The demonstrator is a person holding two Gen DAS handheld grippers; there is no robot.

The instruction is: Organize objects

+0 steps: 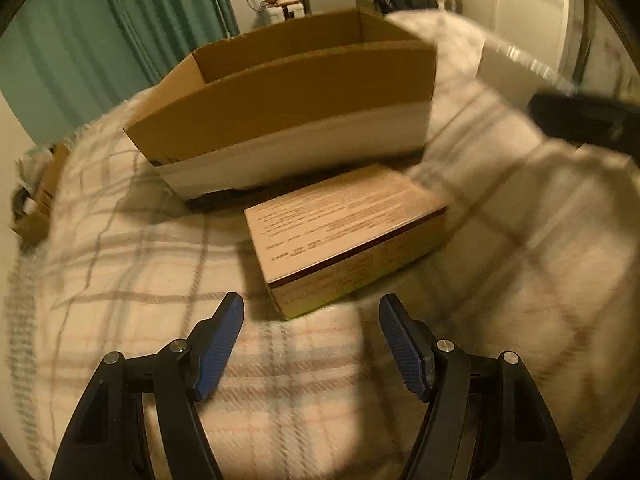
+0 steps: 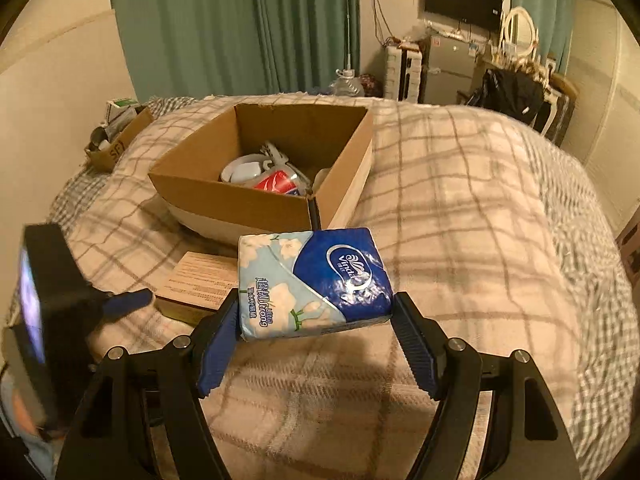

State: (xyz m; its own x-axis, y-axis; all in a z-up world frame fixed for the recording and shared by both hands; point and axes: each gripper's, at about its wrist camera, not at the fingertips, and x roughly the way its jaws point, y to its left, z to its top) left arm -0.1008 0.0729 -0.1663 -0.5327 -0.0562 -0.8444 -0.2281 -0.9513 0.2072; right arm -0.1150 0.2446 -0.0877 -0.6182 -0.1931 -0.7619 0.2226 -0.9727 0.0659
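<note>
Clamped between the right tool's (image 2: 316, 320) pads, the tissue pack (image 2: 312, 284) is held above the bed (image 2: 460, 208) near the cardboard box (image 2: 240, 200), while the left tool (image 1: 312, 320), released, is aimed at the flat carton (image 1: 344, 232), which could be nudged aside.

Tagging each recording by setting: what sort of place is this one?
Most likely a bedroom in a home. The work surface is a bed under a beige plaid blanket, teal-green curtains hang behind it, and a black wall-mounted screen sits above a small grey fridge.
</note>
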